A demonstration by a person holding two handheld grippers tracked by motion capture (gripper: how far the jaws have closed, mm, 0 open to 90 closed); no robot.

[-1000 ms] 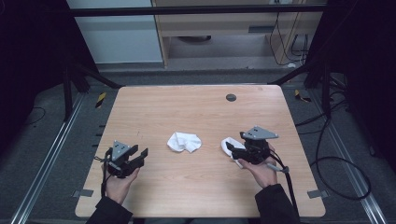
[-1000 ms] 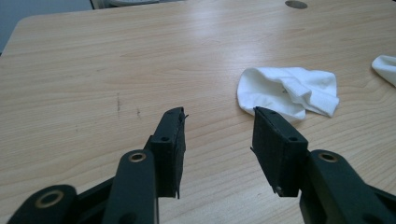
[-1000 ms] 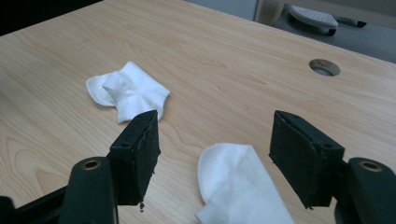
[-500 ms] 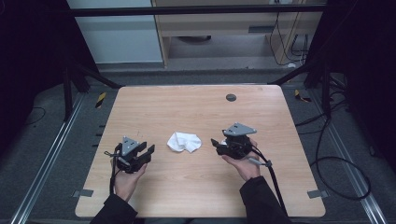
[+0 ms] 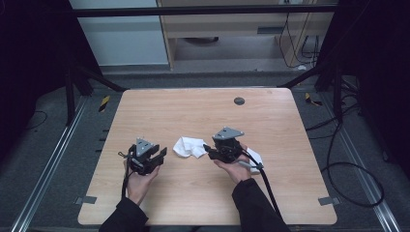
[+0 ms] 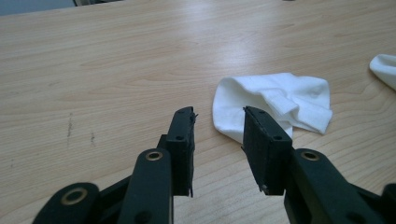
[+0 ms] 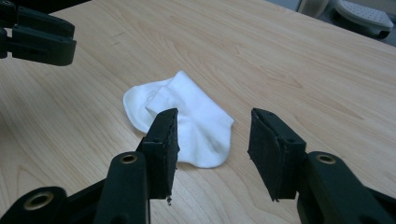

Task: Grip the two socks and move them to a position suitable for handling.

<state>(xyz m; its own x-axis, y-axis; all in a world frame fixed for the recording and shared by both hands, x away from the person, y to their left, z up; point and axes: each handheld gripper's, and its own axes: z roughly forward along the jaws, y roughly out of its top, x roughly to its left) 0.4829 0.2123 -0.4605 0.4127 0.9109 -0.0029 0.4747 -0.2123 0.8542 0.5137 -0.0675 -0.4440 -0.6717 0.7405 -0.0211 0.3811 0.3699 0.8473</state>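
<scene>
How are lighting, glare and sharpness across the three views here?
High view: table evenly lit, surroundings dark, picture slightly soft. Left gripper view: pale glare streak on the wood above the white sock; near jaws soft. Right gripper view: sock sharp, faint shadow at its edge, left gripper dark in the corner.

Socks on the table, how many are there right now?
2. One white sock lies crumpled mid-table between the two grippers. The second sock lies just past the right hand, which partly hides it in the high view.
</scene>
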